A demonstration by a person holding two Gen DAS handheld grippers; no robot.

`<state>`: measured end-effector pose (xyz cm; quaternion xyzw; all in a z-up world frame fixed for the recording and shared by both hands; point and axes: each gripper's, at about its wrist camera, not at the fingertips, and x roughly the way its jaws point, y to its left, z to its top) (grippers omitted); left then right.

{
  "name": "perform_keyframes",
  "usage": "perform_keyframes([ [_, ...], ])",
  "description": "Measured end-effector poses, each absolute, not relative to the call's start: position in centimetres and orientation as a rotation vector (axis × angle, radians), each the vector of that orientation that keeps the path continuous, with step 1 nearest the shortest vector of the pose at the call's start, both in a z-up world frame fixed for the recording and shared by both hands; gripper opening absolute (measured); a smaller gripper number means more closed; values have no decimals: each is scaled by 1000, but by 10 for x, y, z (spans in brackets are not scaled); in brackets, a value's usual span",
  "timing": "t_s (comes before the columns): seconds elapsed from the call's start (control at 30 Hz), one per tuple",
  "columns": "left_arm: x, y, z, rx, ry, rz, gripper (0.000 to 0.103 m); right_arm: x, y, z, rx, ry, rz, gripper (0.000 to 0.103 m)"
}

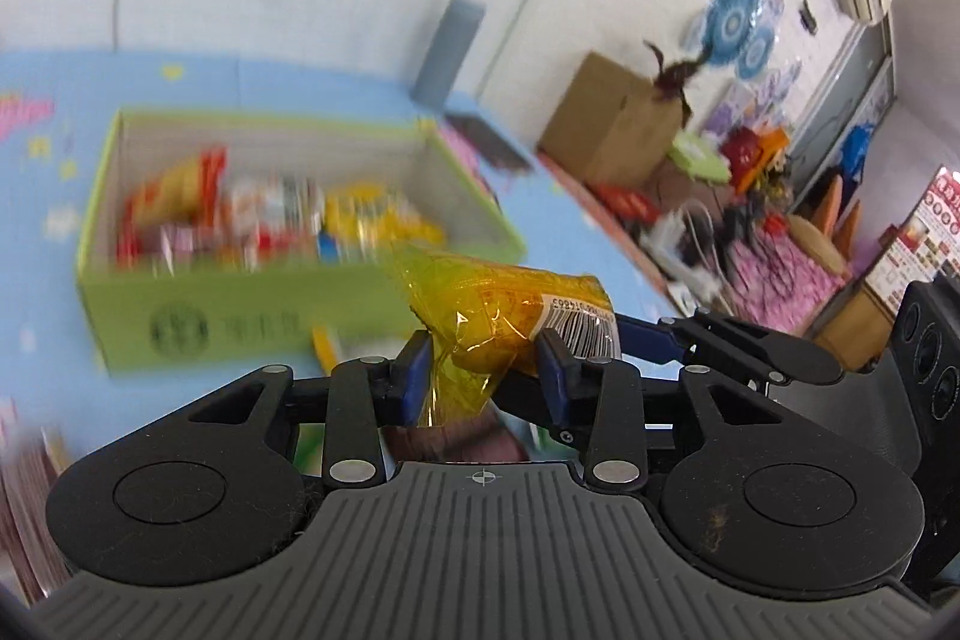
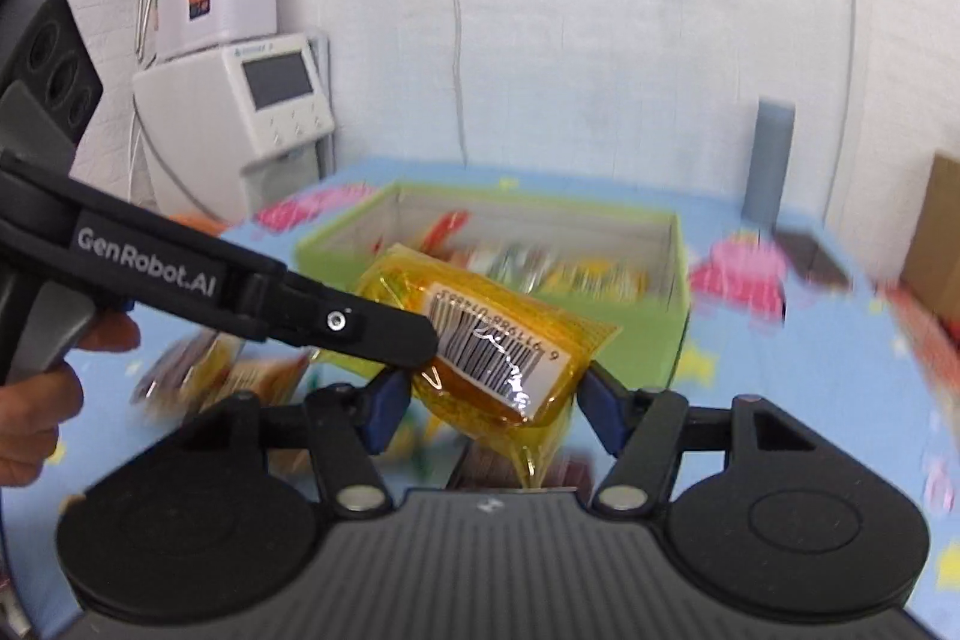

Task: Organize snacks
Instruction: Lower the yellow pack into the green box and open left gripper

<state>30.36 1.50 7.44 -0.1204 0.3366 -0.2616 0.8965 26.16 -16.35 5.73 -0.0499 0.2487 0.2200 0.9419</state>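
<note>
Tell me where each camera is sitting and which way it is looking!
Left wrist: sits on the left gripper, looking forward along its fingers at the yellow snack packet pinched between them, with the green box of snacks behind.
Right wrist: sits on the right gripper, looking forward at the same packet and box; the left gripper and the person's hand come in from the left.
Shared: both see the packet and the box, and each shows the other gripper.
</note>
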Motion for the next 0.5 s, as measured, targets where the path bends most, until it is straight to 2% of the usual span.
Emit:
perform_keyframes([
  [0.13,368,11,86,-211,677,-492,22,333,-151,71,-144,507,446,66],
  [0.3,438,4,54,-187,753,-445,22,411,-144,41,-151,611,456,68],
  [0.37,455,4,38,-181,786,-438,28,430,-141,23,-154,655,468,73],
  [0.43,464,4,26,-168,816,-426,43,439,-140,9,-142,681,485,83],
  [0.47,464,5,25,-162,818,-424,48,438,-141,9,-135,659,487,93],
  [0.5,462,7,26,-168,808,-424,53,435,-141,11,-135,650,491,93],
])
